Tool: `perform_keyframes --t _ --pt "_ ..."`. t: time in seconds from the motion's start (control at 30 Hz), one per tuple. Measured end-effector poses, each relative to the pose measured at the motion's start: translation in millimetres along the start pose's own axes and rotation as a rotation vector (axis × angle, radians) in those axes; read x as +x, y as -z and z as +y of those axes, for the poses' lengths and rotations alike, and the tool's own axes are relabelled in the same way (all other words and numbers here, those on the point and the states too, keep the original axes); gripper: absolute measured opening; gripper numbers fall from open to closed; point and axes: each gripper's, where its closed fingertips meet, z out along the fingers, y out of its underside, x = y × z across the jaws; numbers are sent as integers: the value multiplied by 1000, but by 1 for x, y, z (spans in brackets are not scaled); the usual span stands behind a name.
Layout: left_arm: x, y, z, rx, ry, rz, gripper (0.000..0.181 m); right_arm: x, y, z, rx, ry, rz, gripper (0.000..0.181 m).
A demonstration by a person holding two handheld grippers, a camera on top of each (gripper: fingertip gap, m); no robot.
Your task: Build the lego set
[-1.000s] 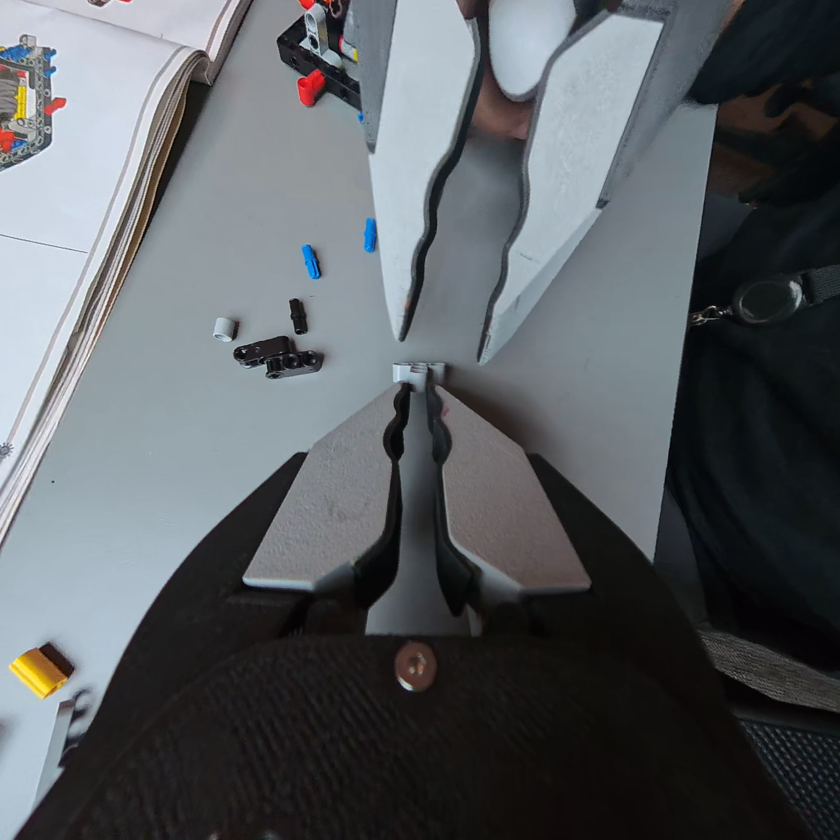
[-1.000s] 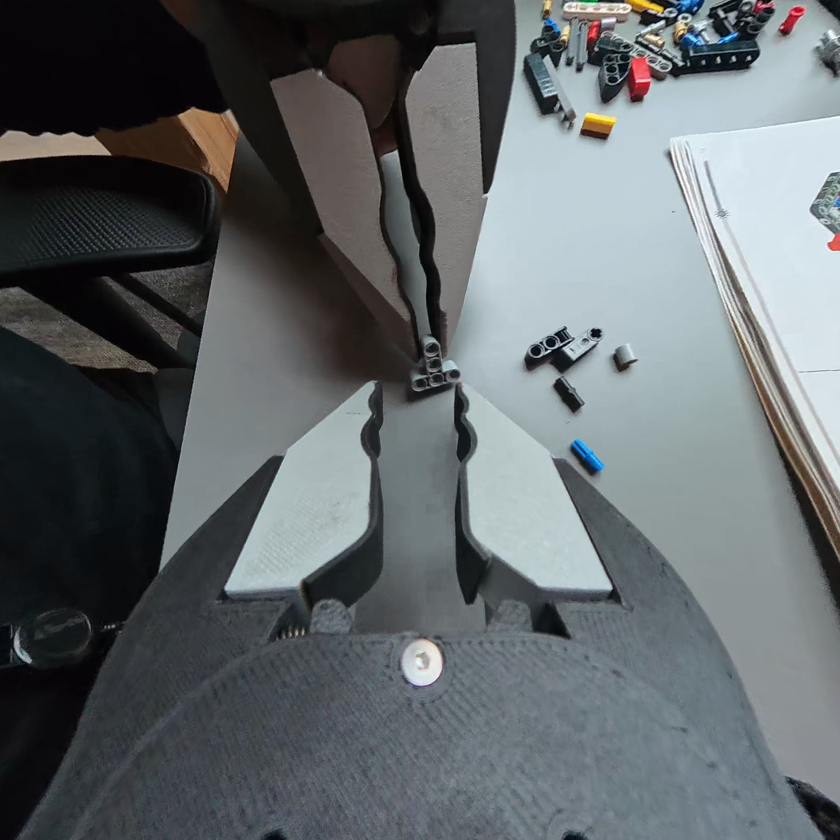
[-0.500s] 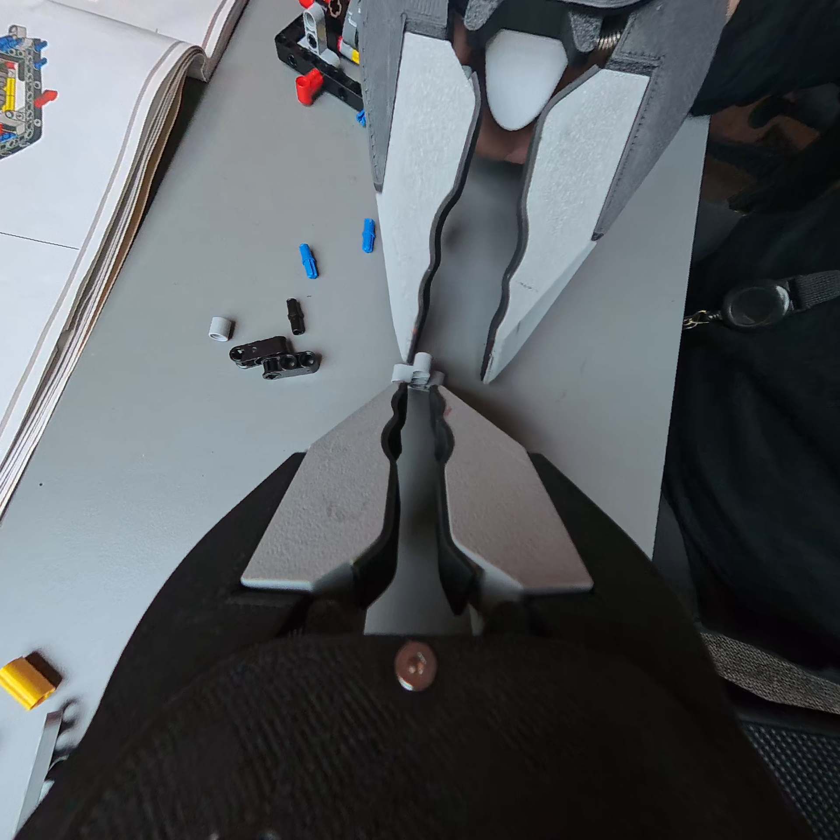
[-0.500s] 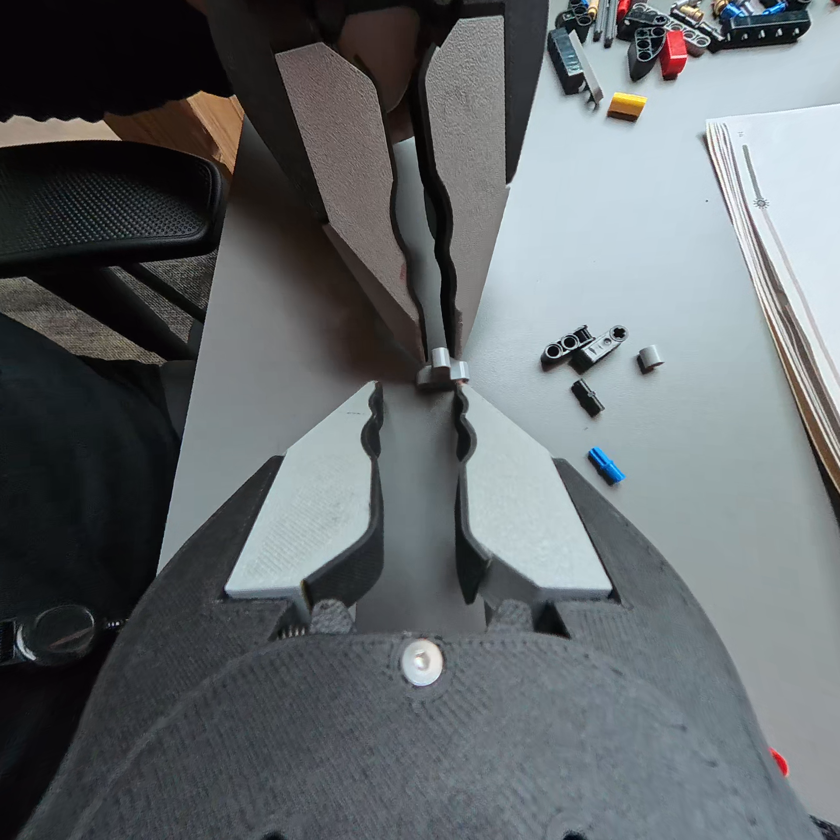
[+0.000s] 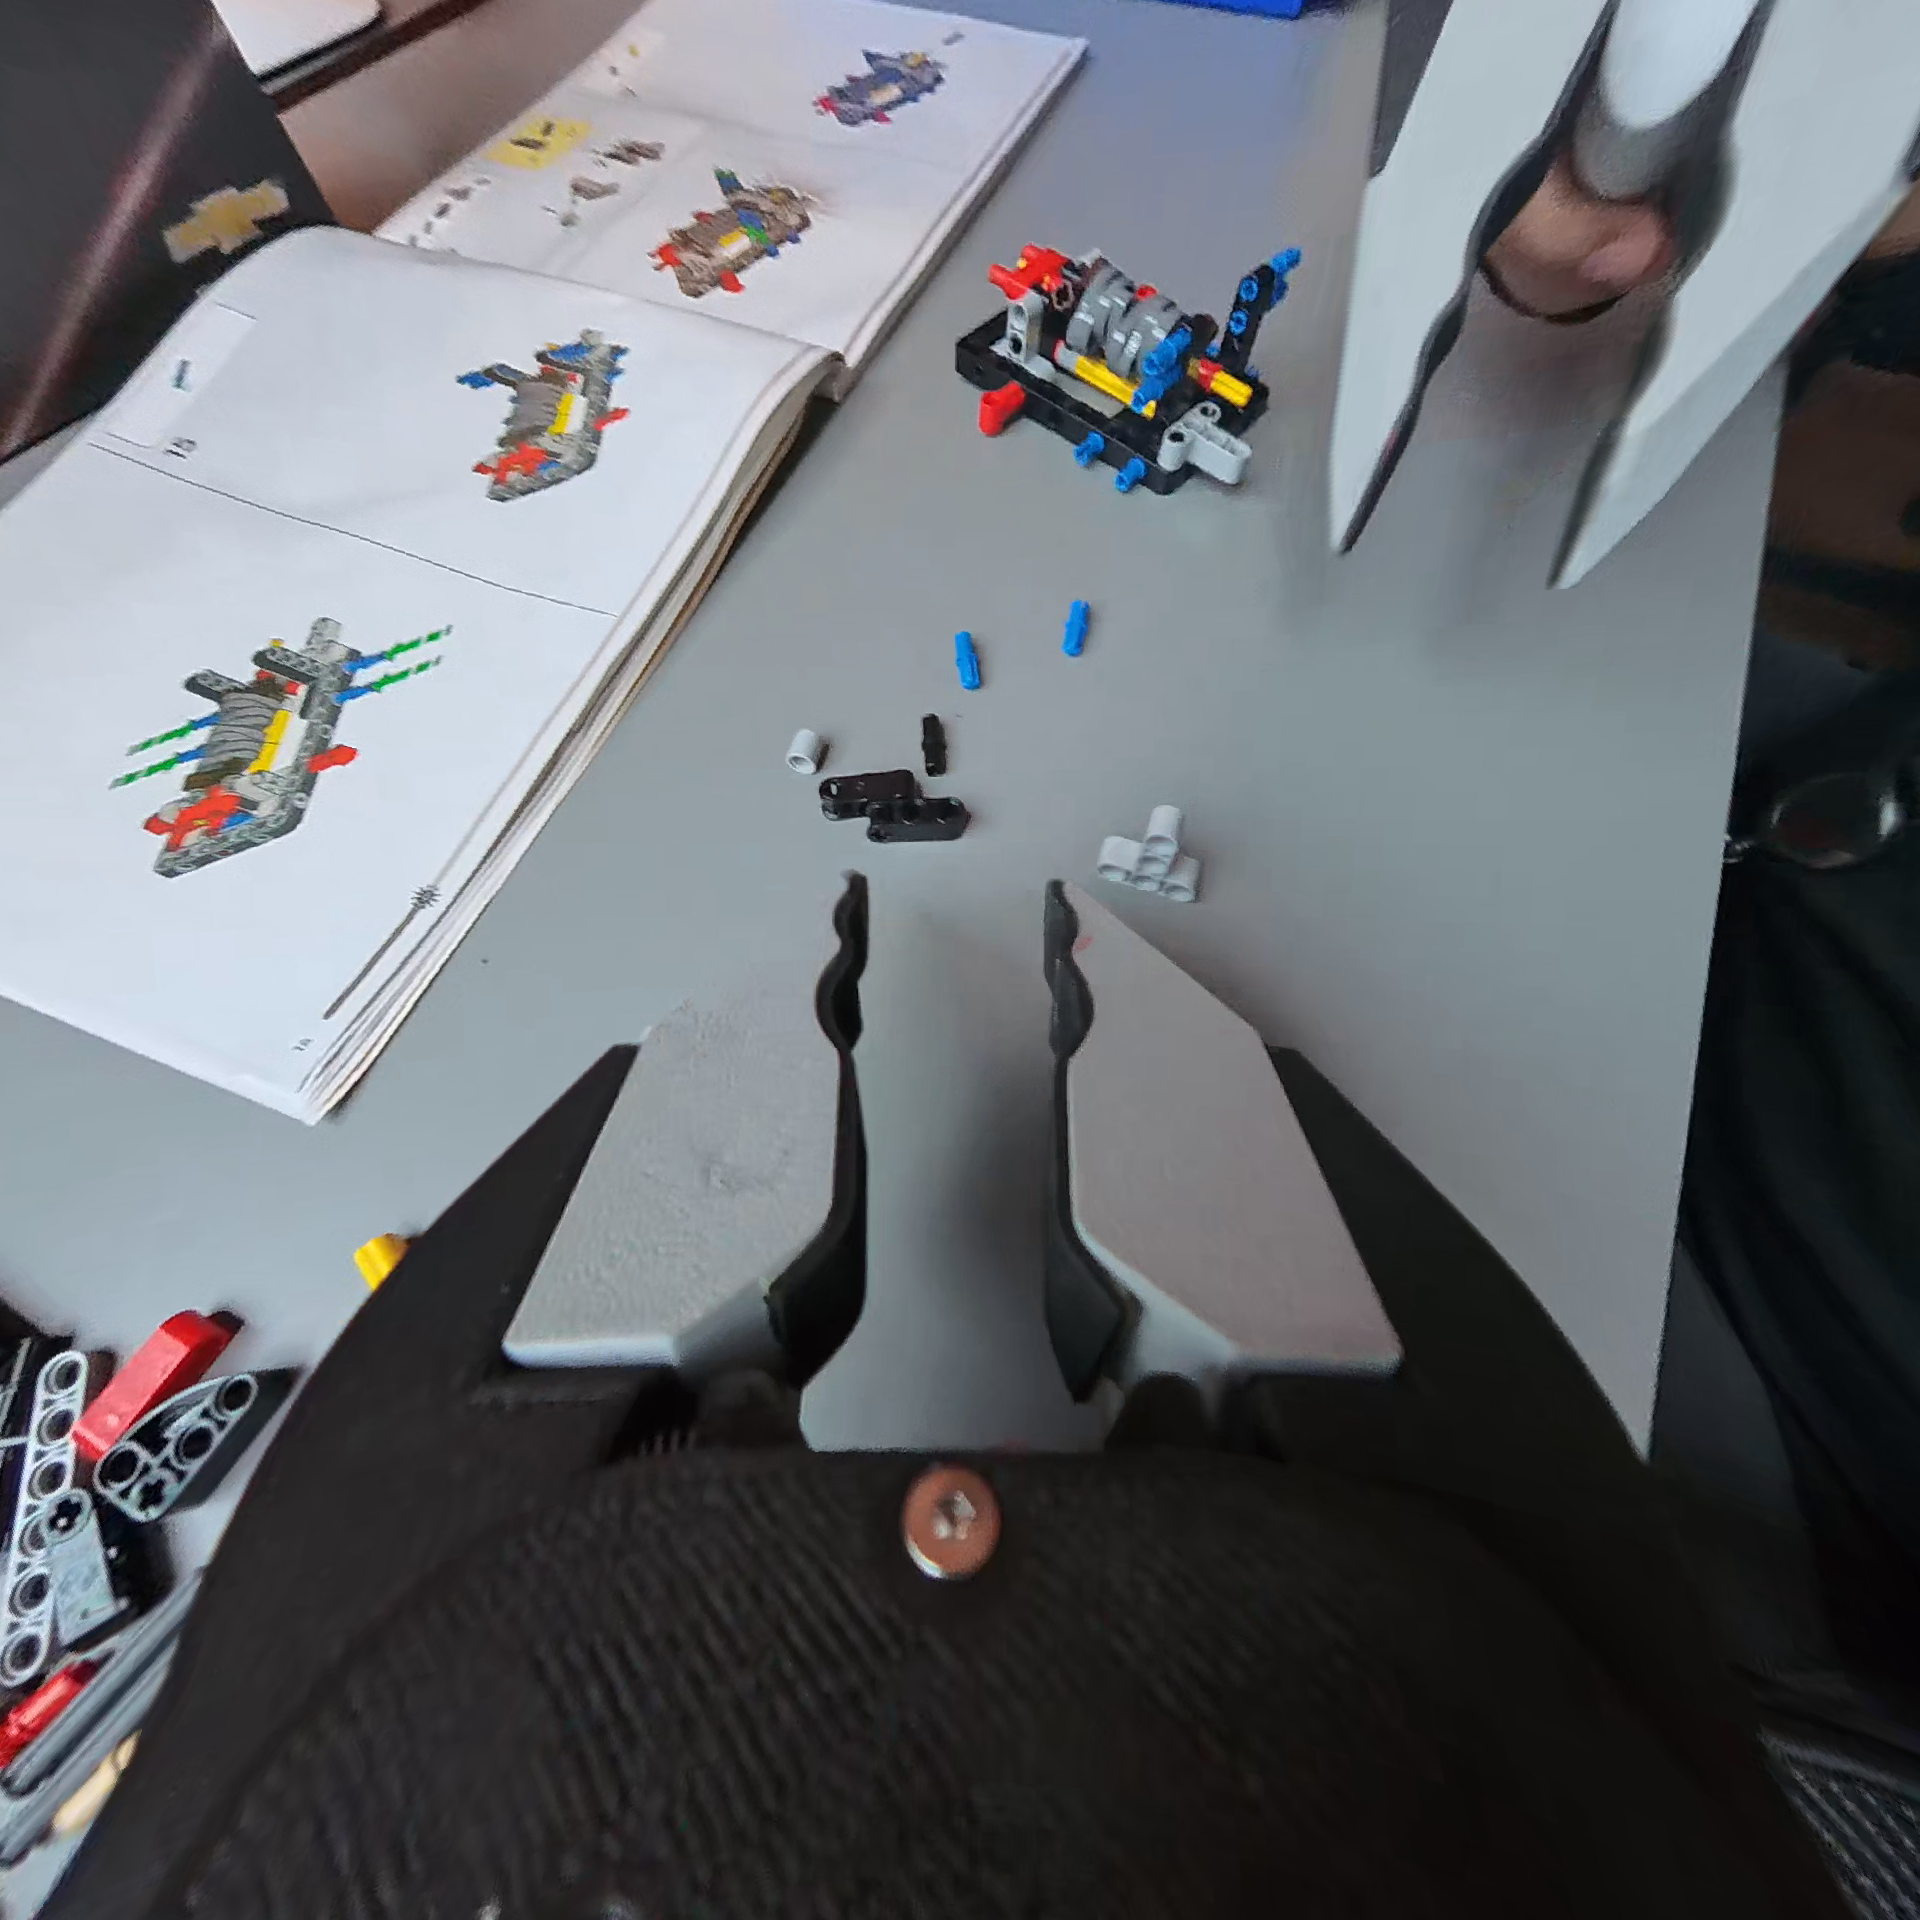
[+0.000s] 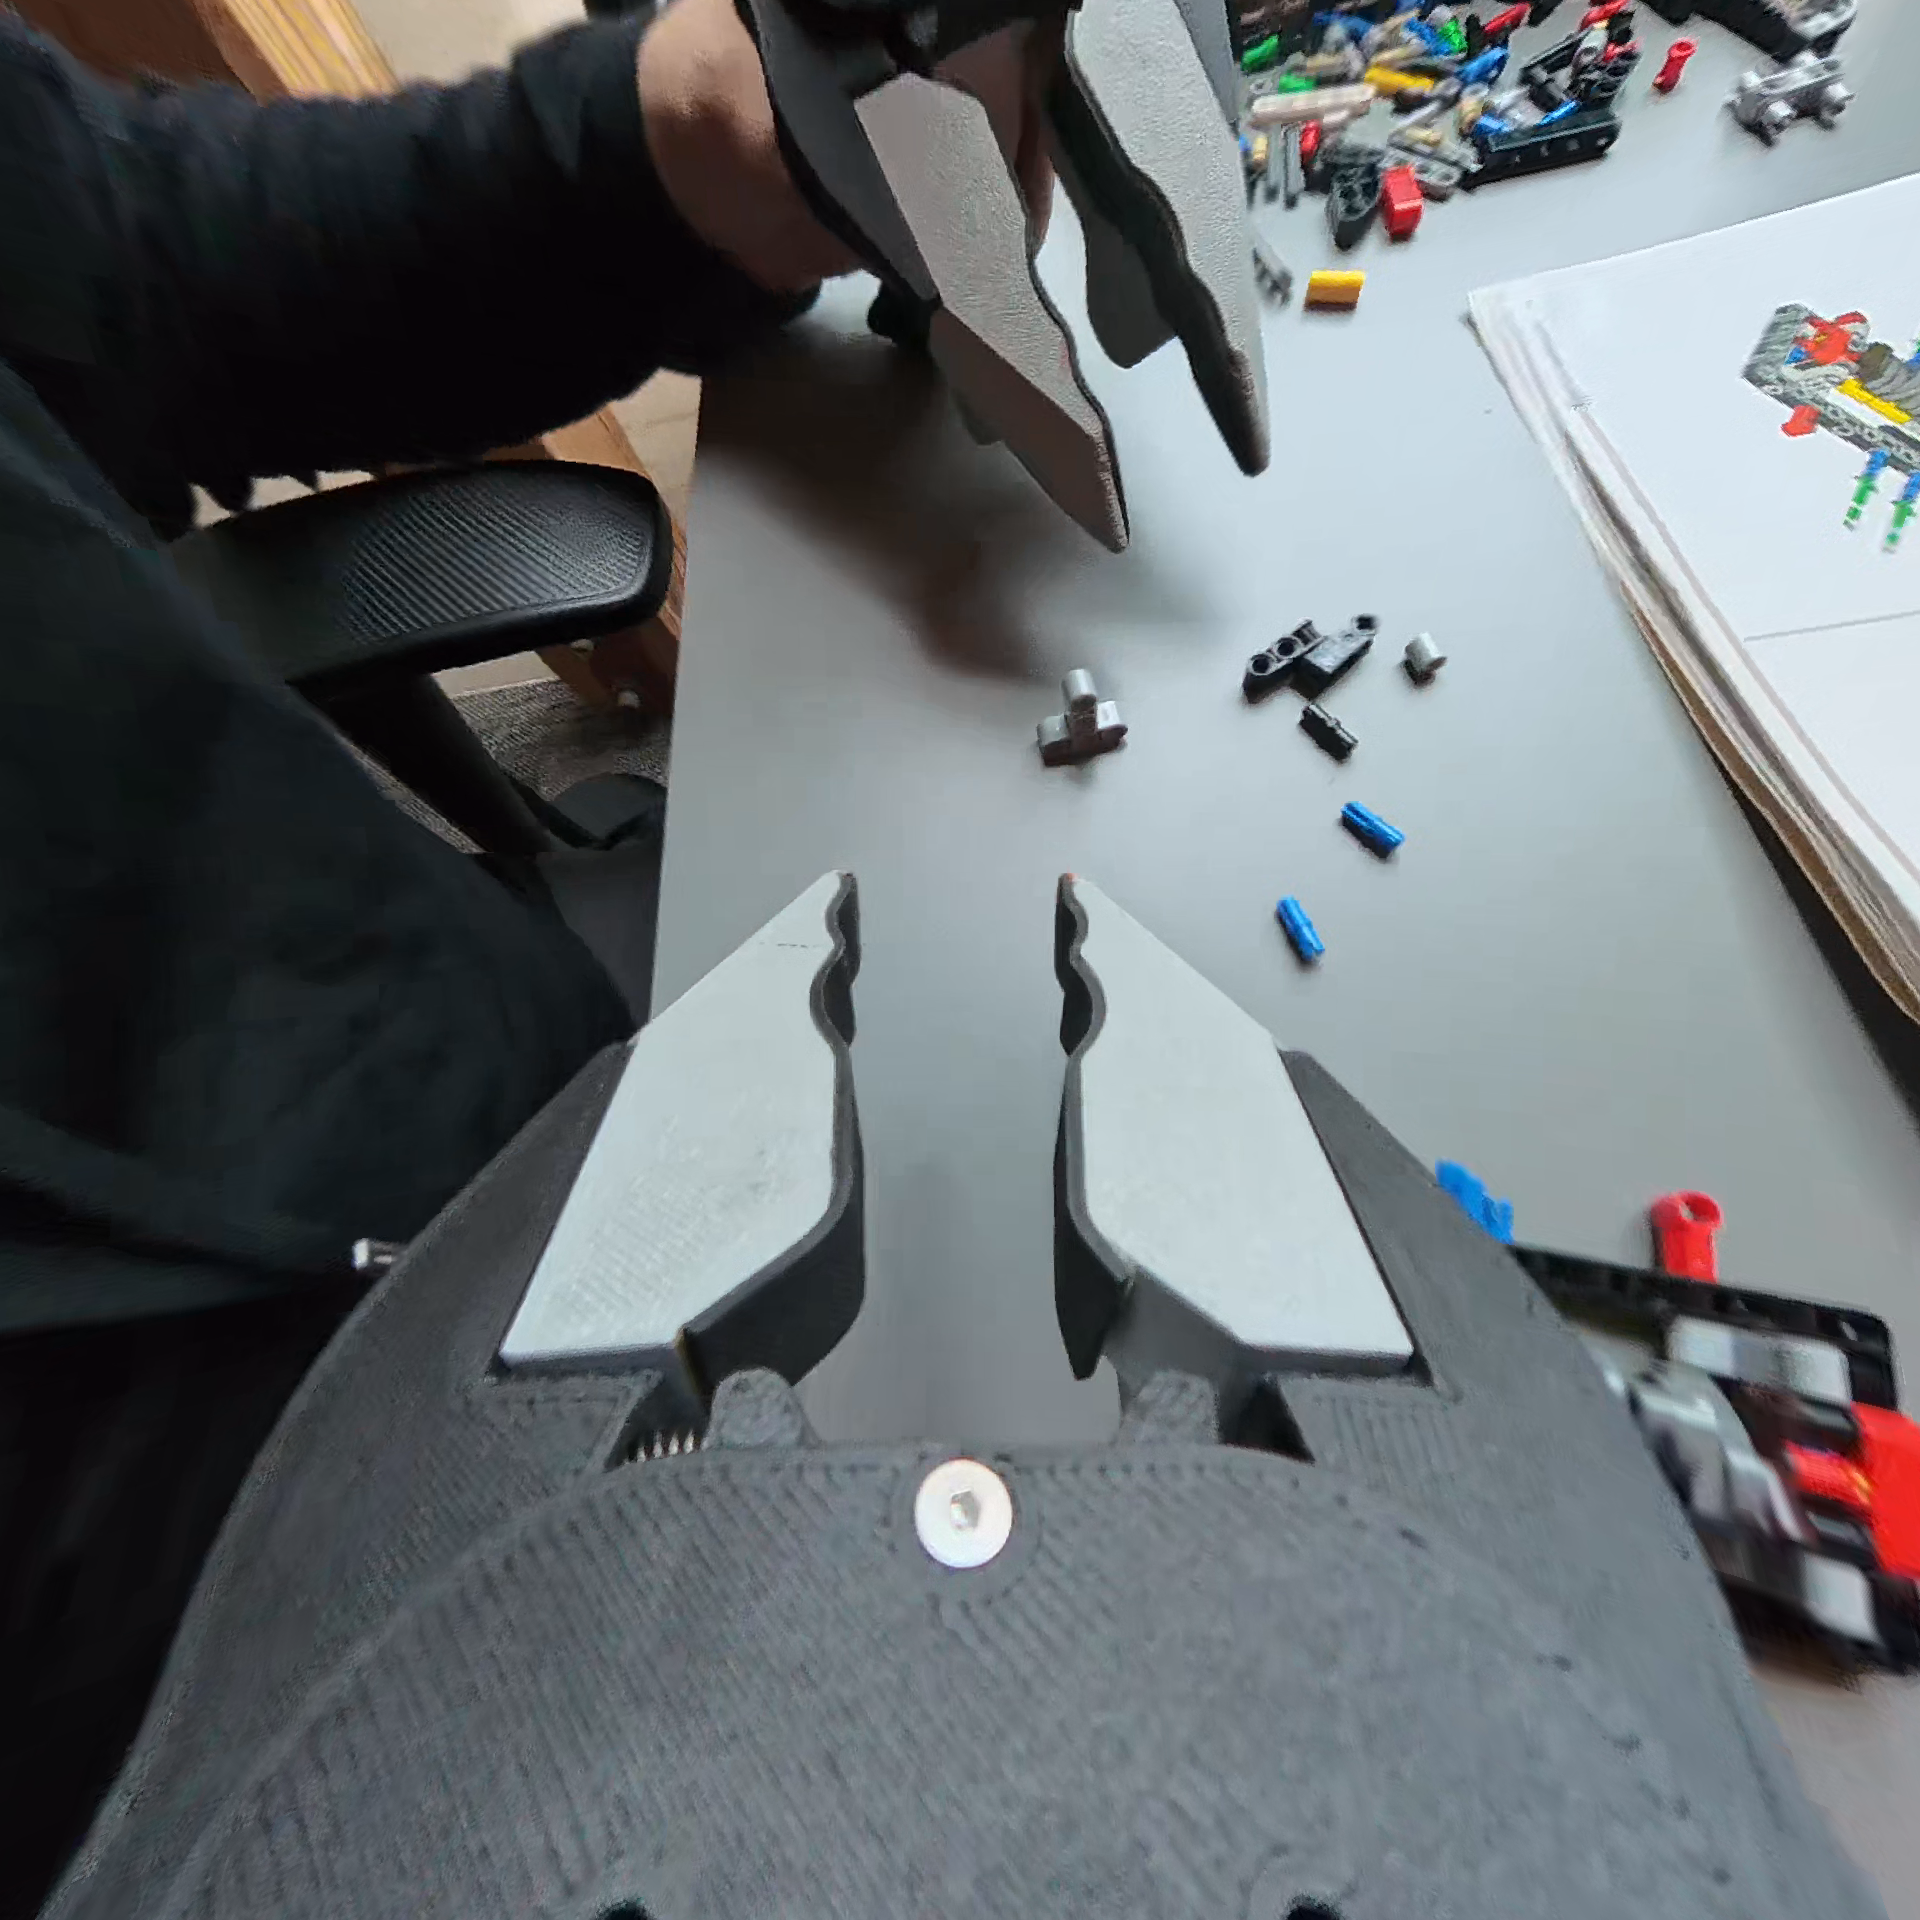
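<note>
A small grey T-shaped piece (image 5: 1148, 857) lies loose on the grey table (image 5: 1403, 935), just ahead and right of my left gripper (image 5: 953, 888), which is open and empty. In the right wrist view the piece (image 6: 1081, 722) lies ahead of my right gripper (image 6: 956, 883), also open and empty. Each gripper shows in the other's view, raised above the table: the right (image 5: 1455, 561), the left (image 6: 1184, 504). The partial build (image 5: 1122, 364), a black frame with grey, yellow, red and blue parts, stands farther back. It also shows blurred at the right wrist view's lower right (image 6: 1766, 1455).
Black connectors (image 5: 894, 805), a black pin (image 5: 933, 743), a grey bush (image 5: 805, 750) and two blue pins (image 5: 966, 660) lie near the T piece. An open instruction book (image 5: 416, 520) lies at the left. Loose-piece pile (image 6: 1455, 104). Table edge and chair armrest (image 6: 436, 561) nearby.
My left gripper opened and let go of the grey T piece, which now lies on the table. Both grippers drew back and apart from each other.
</note>
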Motion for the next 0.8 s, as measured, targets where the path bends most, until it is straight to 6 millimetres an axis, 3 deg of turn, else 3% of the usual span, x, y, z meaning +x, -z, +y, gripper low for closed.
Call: perform_keyframes --t 0.1,0.17,0.23,0.4,0.53,0.67,0.8 --pt "-5 1 -8 47 -32 -31 31 15 32 -4 46 -50 55 36" --pt "-8 1 -12 70 -64 -51 32 29 42 -1 50 -65 109 36" --pt "-12 -2 -14 77 -74 -67 34 42 39 3 24 -60 156 36" --pt "-17 -12 -5 -10 -14 -37 46 46 15 6 -25 -57 108 38" --pt "-15 -15 -2 -34 -34 -33 42 65 18 22 -125 -44 228 32" --pt "-15 -14 -3 -28 -46 -47 41 69 28 37 -201 -57 295 30" --pt "-16 -11 -6 0 -39 -56 39 62 21 10 -142 -11 260 27"
